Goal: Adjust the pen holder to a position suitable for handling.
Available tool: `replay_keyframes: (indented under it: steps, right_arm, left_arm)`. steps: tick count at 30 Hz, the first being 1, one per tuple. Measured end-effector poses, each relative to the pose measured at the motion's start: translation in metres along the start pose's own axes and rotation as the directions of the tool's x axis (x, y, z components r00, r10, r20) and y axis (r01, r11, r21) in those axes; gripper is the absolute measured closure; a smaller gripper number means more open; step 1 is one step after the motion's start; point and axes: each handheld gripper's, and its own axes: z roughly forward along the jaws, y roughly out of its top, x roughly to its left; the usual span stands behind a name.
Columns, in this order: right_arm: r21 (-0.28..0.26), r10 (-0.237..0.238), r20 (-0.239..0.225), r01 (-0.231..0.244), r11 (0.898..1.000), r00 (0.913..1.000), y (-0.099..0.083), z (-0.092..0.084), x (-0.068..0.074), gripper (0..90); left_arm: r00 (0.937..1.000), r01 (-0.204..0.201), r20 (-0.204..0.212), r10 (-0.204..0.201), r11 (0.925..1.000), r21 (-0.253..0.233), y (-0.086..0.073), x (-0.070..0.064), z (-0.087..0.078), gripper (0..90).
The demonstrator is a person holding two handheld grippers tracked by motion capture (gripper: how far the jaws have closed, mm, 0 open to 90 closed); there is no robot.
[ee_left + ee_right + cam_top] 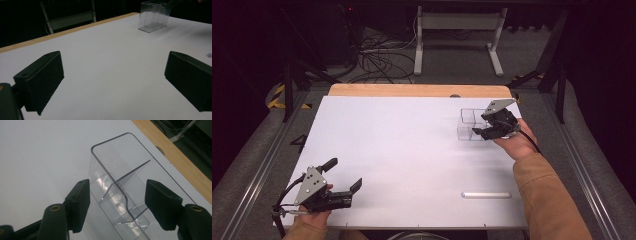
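Observation:
A clear plastic box [467, 118] with an inner divider stands at the far right of the white table [402, 140]. My right gripper [480, 129] reaches it from the right. In the right gripper view the jaws [117, 205] straddle the box [117, 165]: the left pad lies close against its outer wall, and a gap shows between the box's rim and the right pad. My left gripper [344, 174] rests at the near left corner, open and empty. Its view shows the wide-apart jaws [112, 82] over bare table, with the box [153, 16] far off.
A white cylinder [485, 194] lies near the front right edge of the table. A wooden strip [412, 90] borders the far edge. Beyond it are floor cables and a white table frame [457, 35]. Metal rails run along both sides.

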Motion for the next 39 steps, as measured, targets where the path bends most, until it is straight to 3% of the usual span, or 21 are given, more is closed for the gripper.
replay_keyframes:
  steps: [8, 22, 29, 32, 39]
  right_arm:
    - [0.055, -0.003, -0.003, 0.003, 0.998, 1.0, 0.001, 0.015, -0.003, 46.8]
    - [0.131, -0.019, -0.029, 0.022, 0.991, 0.9994, -0.002, 0.035, -0.001, 50.0]
    - [0.154, -0.037, -0.036, 0.042, 0.987, 0.9987, -0.003, 0.034, 0.001, 59.1]
    - [0.153, -0.045, -0.046, 0.052, 0.987, 0.9979, -0.002, 0.031, 0.003, 67.2]
    - [0.122, -0.044, -0.127, 0.06, 0.991, 0.9909, 0.005, 0.022, 0.011, 86.4]
  left_arm:
    - [1.0, 0.003, 0.0, -0.003, 1.0, -0.002, 0.0, 0.001, 0.0, 3.1]
    - [1.0, 0.007, 0.002, -0.007, 1.0, -0.001, 0.0, 0.001, 0.0, 3.1]
    - [0.9999, 0.011, 0.003, -0.011, 0.9999, -0.005, 0.0, 0.001, 0.0, 3.1]
    - [1.0, 0.008, 0.002, -0.008, 1.0, -0.003, 0.0, 0.0, 0.0, 3.1]
    - [1.0, 0.006, 0.002, -0.006, 1.0, -0.002, 0.0, 0.0, 0.0, 3.1]
